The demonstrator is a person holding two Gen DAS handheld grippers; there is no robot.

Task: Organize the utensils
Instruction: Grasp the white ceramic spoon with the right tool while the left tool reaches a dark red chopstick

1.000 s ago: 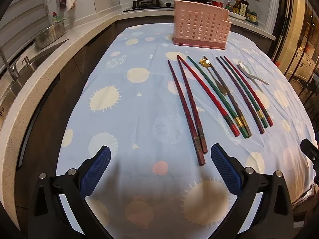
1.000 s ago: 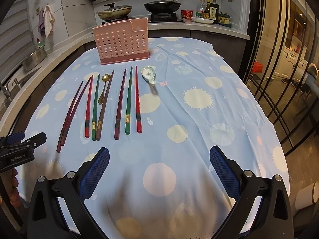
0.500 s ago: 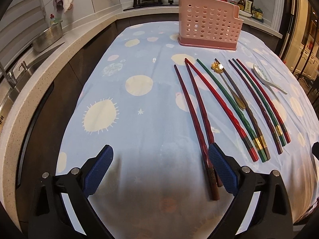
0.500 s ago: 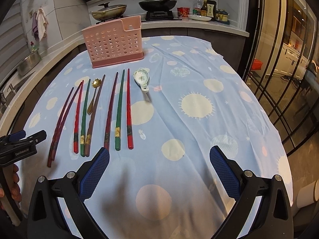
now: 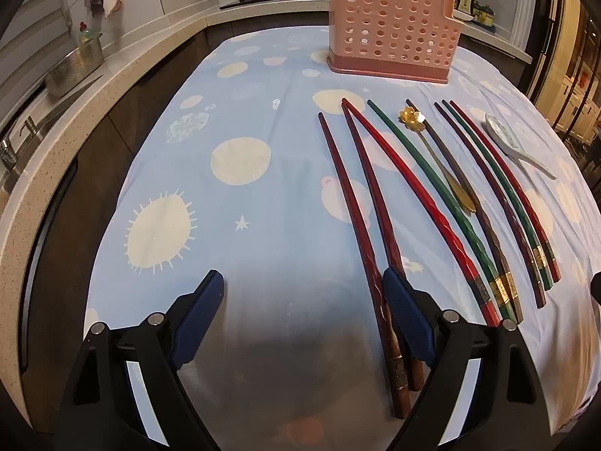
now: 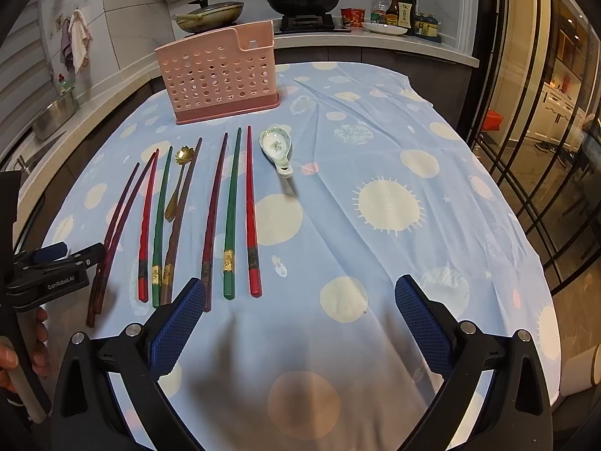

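Left gripper [image 5: 304, 315] low over table [image 5: 263, 195], jaws closing, nothing clamped yet; dark red pair [image 5: 360, 203] at its right jaw, maybe just inside. Shift right, straddle both thick ends, pinch together. Right gripper [image 6: 300, 315] apart, idle. Rack [image 5: 390, 41] far.

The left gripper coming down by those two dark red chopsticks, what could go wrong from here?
1. The left gripper is closing, but the dark red chopsticks lie under its right finger, not clearly between the two, so it may shut on nothing or shove them.
2. Their tips spread apart, so it may catch only one.
3. The red chopstick lies close beside them and could get knocked.
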